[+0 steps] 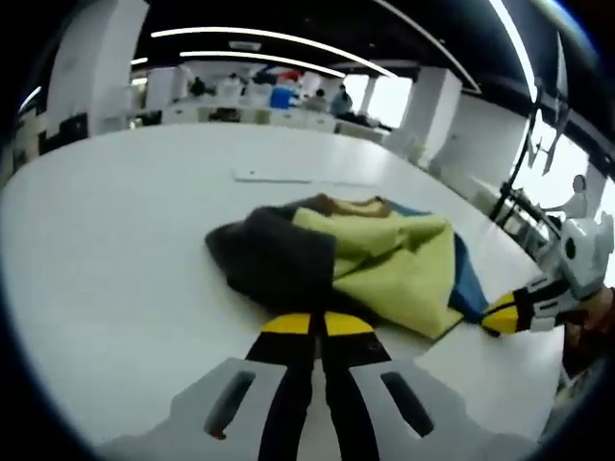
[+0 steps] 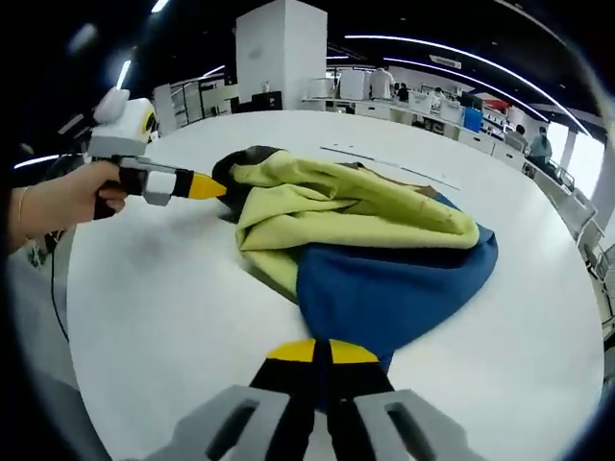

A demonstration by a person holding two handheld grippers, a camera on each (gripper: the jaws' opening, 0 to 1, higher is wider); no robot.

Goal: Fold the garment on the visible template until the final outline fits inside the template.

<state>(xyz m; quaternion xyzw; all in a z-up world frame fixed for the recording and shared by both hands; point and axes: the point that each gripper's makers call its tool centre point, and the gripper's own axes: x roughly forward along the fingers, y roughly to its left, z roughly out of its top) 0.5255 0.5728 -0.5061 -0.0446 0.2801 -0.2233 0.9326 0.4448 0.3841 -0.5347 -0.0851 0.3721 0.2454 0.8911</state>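
A crumpled garment [image 1: 384, 259] of yellow-green, blue and dark grey cloth lies bunched in the middle of the white table [image 1: 115, 250]. My left gripper [image 1: 318, 325] has its yellow-tipped jaws pressed together on the dark grey edge. It enters the right gripper view from the left [image 2: 213, 187], held by a hand [image 2: 58, 202], with its tip at that dark corner. My right gripper [image 2: 322, 351] is shut on the blue edge of the garment [image 2: 365, 230]. In the left gripper view it [image 1: 495, 317] touches the blue hem at the right.
A thin pale outline [image 1: 298, 178] is marked on the table behind the garment, and it [image 2: 384, 163] runs past the far side in the right gripper view. The rounded table edge [image 2: 67, 336] lies near the left hand. Office desks, pillars and people stand far behind.
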